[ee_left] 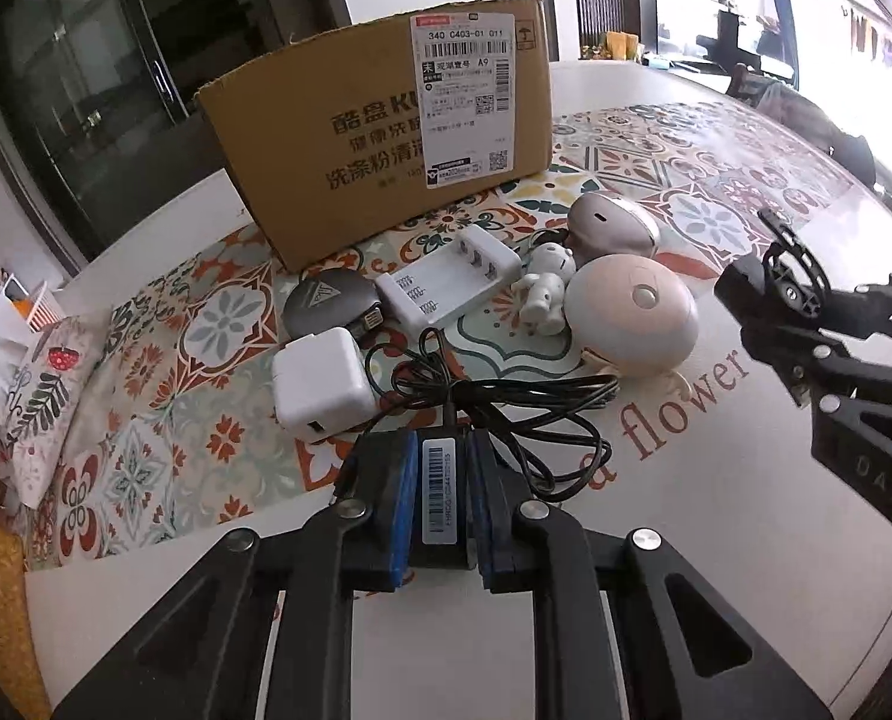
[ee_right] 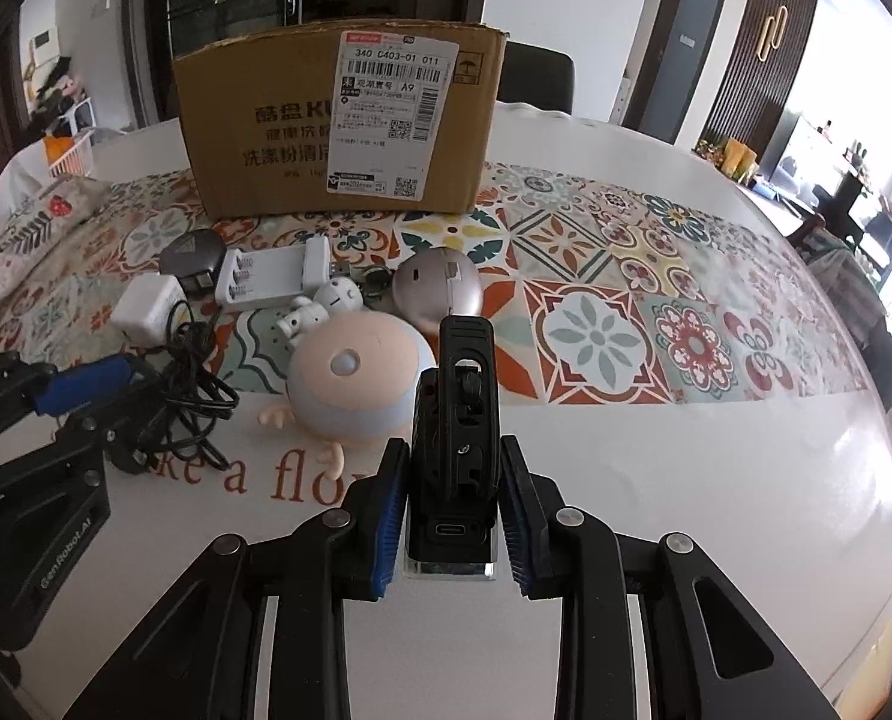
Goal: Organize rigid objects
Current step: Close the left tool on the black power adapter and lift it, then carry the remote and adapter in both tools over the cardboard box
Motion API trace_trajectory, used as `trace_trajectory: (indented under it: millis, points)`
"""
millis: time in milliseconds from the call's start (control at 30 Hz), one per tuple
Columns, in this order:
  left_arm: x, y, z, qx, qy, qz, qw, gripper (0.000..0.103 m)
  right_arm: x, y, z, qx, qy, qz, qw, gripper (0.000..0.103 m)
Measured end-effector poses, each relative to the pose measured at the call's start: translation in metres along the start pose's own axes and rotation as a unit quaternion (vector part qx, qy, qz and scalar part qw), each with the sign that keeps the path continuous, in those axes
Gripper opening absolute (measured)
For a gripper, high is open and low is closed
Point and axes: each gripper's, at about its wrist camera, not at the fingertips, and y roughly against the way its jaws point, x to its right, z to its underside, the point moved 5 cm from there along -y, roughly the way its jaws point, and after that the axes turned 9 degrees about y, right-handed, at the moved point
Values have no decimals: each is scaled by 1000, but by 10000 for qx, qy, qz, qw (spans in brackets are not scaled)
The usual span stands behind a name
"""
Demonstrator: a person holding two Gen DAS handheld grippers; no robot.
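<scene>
Left tongs (ee_left: 443,504): pinching black adapter (ee_left: 443,498), long axis pointing away toward the box (ee_left: 386,138).
Right tongs (ee_right: 451,510): pinching black clip (ee_right: 460,414), long axis forward, port end facing camera, above table (ee_right: 685,480).

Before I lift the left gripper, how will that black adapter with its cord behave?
The black adapter looks rigid, clamped between the left gripper pads. Its cord lies in loose tangled loops, so it will probably trail floppily and may drag against the white charger.
</scene>
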Motion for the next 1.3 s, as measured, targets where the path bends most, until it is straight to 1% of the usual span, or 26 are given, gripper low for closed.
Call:
trace_trajectory:
  millis: [100,167,233,267,300,367,467,567,667,733,800,1100,1300]
  points:
    - [-2,3,-3,-20,-75,-125,9999,24,-1,-1,3,-34,-38,-79,10000,30]
    - [-5,5,-5,-52,-68,-230,9997,24,-3,1,2,-21,-55,-119,9999,30]
    - [-7,4,-6,-114,-86,-223,9996,26,-4,2,0,13,-43,-150,9999,30]
    - [-8,3,-8,-108,-114,-230,9996,31,-5,2,-1,34,-25,-153,9999,30]
    - [-9,3,-9,-118,-131,-255,9995,43,-6,2,-2,36,-24,-161,9999,30]
    - [-9,-1,-10,-229,-205,-290,9991,54,-8,1,-3,27,-49,-217,9997,30]
    - [-9,-6,-8,-361,-211,-185,9990,54,-10,1,-4,24,-38,-251,9997,30]
    - [-11,-12,-7,-518,-70,25,9986,47,-12,0,-6,28,-35,-271,9996,30]
    - [-12,-18,-6,-649,68,121,9978,47,-13,-2,-8,14,-39,-287,9996,30]
    - [-14,-22,-5,-744,172,191,9969,43,-14,-5,-8,-16,-28,-309,9995,30]
    - [-14,-28,-2,-892,262,301,9952,43,-16,-6,-9,-35,-32,-335,9994,30]
    - [-17,-23,1,-845,445,472,9943,42,-20,-6,-12,-25,33,-356,9994,30]
    - [-19,-3,-3,-624,499,432,9959,42,-20,2,-14,47,85,-338,9994,30]
